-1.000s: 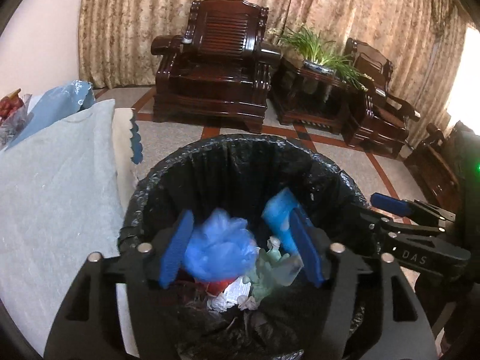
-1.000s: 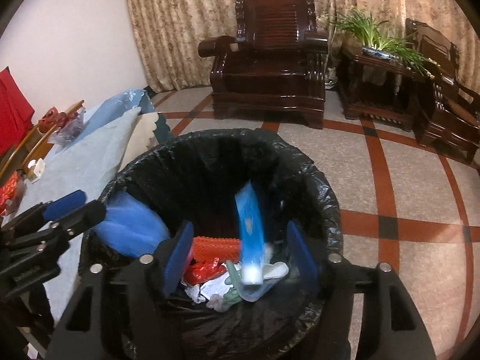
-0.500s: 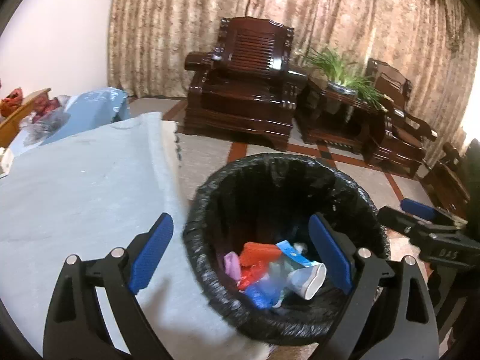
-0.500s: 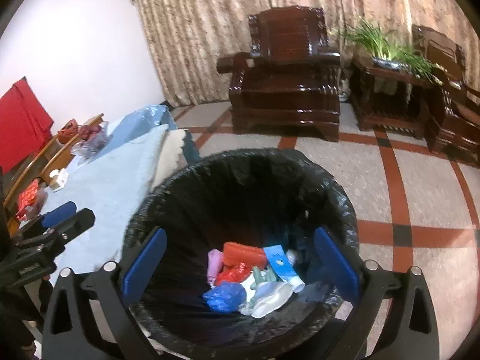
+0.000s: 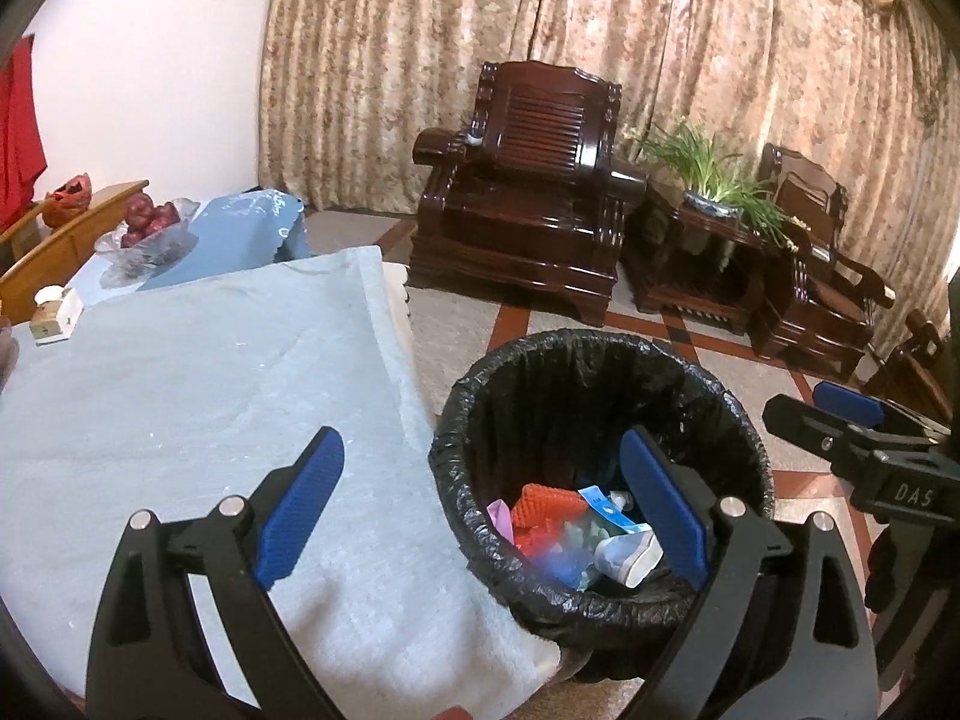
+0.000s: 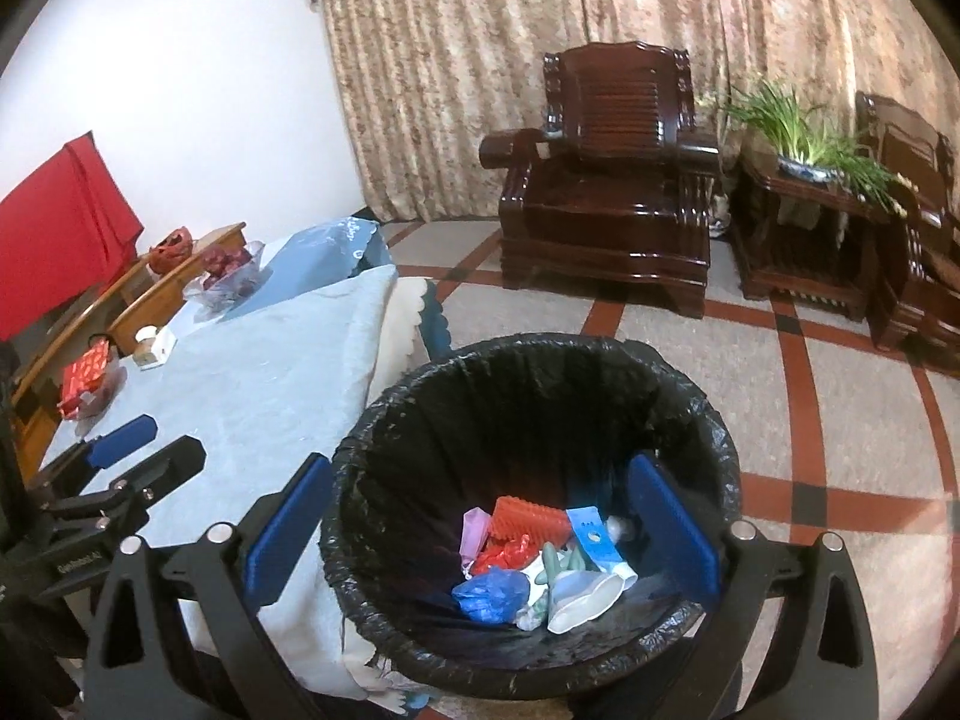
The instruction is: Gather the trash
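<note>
Both tools, left tool (image 5: pixel 480 510) & right tool (image 6: pixel 480 531), are spread wide w/ nothing held, jaws just opened. Trash (image 6: pixel 540 564) is seen in the bin (image 6: pixel 690 420) at the counter (image 5: pixel 180 390) edge. The liner rim could be snagged if tools are swung low.

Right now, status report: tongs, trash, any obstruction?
Left tongs and right tongs just opened, both empty. Trash pile lies in the black-lined bin. Nothing blocking.

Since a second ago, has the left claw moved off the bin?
Yes. The left claw, jaws just opened and empty, has drawn up and back from the trash bin, toward the blue tablecloth.
</note>
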A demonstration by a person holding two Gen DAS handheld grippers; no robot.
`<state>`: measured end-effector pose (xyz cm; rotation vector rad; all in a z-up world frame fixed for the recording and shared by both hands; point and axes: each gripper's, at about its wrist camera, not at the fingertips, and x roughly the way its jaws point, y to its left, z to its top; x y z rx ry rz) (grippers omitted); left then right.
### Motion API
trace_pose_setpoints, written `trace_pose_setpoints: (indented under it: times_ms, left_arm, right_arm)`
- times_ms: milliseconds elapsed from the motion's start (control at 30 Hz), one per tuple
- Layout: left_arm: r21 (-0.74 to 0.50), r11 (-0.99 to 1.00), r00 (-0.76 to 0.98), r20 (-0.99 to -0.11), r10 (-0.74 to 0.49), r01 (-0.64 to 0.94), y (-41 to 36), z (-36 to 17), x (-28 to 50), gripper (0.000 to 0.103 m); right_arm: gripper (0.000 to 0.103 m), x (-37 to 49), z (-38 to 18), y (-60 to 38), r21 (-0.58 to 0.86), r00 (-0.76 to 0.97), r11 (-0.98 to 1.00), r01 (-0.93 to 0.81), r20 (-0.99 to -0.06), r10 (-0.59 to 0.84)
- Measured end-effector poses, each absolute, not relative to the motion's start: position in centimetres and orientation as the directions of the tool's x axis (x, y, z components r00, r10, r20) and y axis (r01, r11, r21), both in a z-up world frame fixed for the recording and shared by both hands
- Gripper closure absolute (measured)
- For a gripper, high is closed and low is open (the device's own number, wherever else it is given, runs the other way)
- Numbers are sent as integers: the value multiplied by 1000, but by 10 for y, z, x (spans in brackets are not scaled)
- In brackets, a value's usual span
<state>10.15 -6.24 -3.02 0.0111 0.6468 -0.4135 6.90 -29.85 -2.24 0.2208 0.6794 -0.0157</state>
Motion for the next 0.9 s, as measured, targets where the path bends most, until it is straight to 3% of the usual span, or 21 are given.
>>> trace_pose_setpoints:
  times_ms: [900]
  left_arm:
    - [-90,946,763,-570,-306,312,-40,-2,84,7]
  right_arm:
    - [6,62,-4,-266,150,797,989,-10,-597,99]
